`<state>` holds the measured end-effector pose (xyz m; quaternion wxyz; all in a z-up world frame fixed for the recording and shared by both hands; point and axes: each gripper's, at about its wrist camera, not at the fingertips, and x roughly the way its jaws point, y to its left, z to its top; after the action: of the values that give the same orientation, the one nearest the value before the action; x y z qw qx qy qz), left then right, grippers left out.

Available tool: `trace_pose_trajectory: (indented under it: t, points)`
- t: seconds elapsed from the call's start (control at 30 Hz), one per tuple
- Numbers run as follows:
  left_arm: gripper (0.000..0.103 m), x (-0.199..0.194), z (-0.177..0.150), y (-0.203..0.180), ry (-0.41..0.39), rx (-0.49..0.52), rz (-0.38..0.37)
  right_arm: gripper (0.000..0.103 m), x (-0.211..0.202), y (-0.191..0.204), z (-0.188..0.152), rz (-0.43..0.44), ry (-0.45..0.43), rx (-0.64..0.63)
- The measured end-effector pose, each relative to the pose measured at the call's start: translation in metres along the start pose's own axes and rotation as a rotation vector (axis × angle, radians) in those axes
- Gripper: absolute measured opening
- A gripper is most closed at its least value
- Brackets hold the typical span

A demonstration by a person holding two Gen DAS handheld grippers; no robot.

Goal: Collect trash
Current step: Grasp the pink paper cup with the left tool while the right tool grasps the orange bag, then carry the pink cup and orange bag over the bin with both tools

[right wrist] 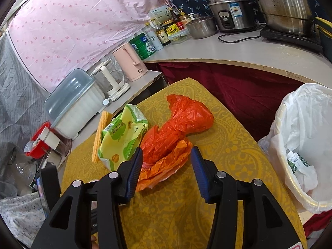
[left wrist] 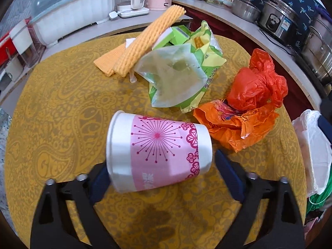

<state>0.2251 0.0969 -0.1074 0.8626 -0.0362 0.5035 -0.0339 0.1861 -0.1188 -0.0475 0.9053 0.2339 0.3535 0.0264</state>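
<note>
A white paper cup [left wrist: 157, 149] with a pink band lies on its side on the yellow-clothed table [left wrist: 62, 103]. My left gripper [left wrist: 160, 161] straddles it: the cup hides the left fingertip, and the right finger [left wrist: 226, 172] stands a sliver off the cup's rim, so the gripper is open. Beyond the cup lie crumpled orange and red plastic bags [left wrist: 249, 108], a green snack bag [left wrist: 195, 66] with a clear bag on it, and a yellow foam sleeve [left wrist: 145, 41]. My right gripper [right wrist: 167, 166] is open just above the orange bags [right wrist: 178, 128], its pads off them.
A bin with a white liner [right wrist: 300, 141] stands off the table's right edge and holds some trash. Behind the table a counter [right wrist: 207, 49] carries pots, a rice cooker, bottles, a pink kettle and a covered dish rack. The green snack bag [right wrist: 122, 134] lies left of the orange bags.
</note>
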Motion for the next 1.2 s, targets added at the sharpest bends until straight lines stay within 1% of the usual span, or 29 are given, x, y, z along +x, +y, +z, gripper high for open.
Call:
trace_pose_trajectory:
  t: [0.07, 0.17, 0.33, 0.57, 0.6, 0.63, 0.67, 0.7, 0.8, 0.9, 1.0, 1.2]
  points:
    - [0.078, 0.001, -0.001, 0.002, 0.012, -0.007, -0.028, 0.051, 0.010, -0.001, 0.003, -0.007, 0.006, 0.006]
    - [0.078, -0.004, -0.001, 0.002, -0.004, -0.005, -0.041, 0.056, 0.026, -0.004, 0.007, -0.015, 0.013, 0.028]
    - [0.078, -0.011, 0.000, 0.005, -0.015, -0.014, -0.058, 0.056, 0.051, -0.004, 0.013, -0.014, 0.037, 0.046]
    - [0.078, -0.014, 0.005, 0.016, -0.017, -0.050, -0.075, 0.055, 0.091, -0.003, 0.019, -0.039, 0.073, 0.018]
    - [0.078, -0.015, 0.006, 0.018, -0.020, -0.053, -0.074, 0.051, 0.094, -0.003, 0.018, -0.042, 0.074, 0.016]
    - [0.078, -0.016, 0.006, 0.019, -0.022, -0.054, -0.074, 0.043, 0.097, -0.005, 0.018, -0.047, 0.078, 0.015]
    - [0.078, -0.016, 0.007, 0.019, -0.024, -0.055, -0.074, 0.038, 0.100, -0.006, 0.018, -0.045, 0.084, 0.018]
    - [0.078, -0.017, 0.008, 0.020, -0.026, -0.059, -0.076, 0.027, 0.102, -0.007, 0.018, -0.041, 0.087, 0.020]
    - [0.078, -0.019, 0.010, 0.022, -0.031, -0.066, -0.078, 0.019, 0.101, -0.008, 0.019, -0.037, 0.076, 0.011]
    - [0.078, -0.023, 0.010, 0.021, -0.038, -0.069, -0.078, 0.016, 0.092, -0.006, 0.024, -0.026, 0.050, 0.003]
    - [0.078, -0.032, 0.011, 0.018, -0.052, -0.068, -0.083, 0.016, 0.077, -0.006, 0.033, -0.009, 0.010, 0.006]
    - [0.078, -0.063, 0.014, 0.005, -0.105, -0.048, -0.098, 0.016, 0.033, -0.006, 0.048, 0.019, -0.074, 0.014]
